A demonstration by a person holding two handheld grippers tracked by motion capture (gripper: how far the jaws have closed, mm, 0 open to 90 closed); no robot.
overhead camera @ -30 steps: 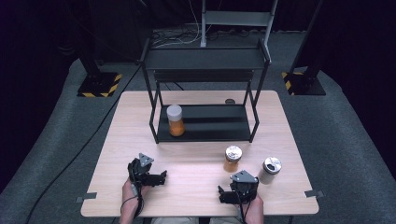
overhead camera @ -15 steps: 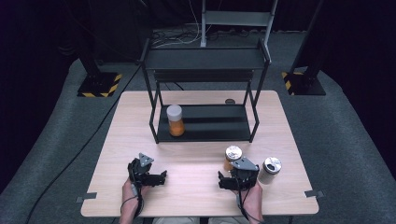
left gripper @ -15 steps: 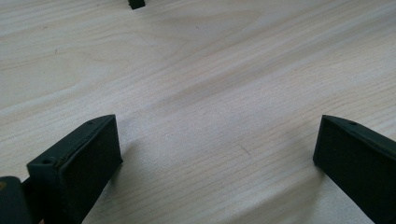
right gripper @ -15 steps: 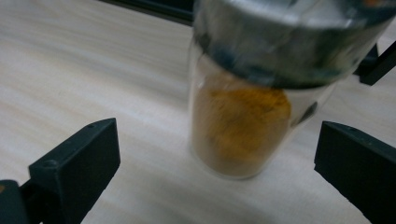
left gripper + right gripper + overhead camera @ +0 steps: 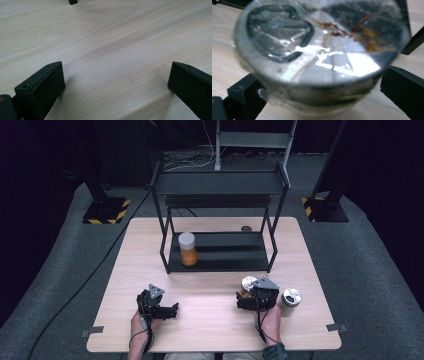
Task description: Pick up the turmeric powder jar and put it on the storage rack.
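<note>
Three jars are in sight: one foil-topped jar (image 5: 319, 57) sits on the table (image 5: 210, 320) between the spread jaws of the right gripper (image 5: 250, 296), a second jar (image 5: 289, 301) stands just to its right, and an orange jar (image 5: 188, 249) stands on the black rack's (image 5: 220, 257) lower shelf. The left gripper (image 5: 170, 310) rests with its jaws apart over bare wood.

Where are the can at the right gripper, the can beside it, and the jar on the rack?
near can (image 5: 322, 62), right gripper view, foil lid
second can (image 5: 290, 296), high view, top lid
orange jar (image 5: 188, 255), high view, orange body
</note>
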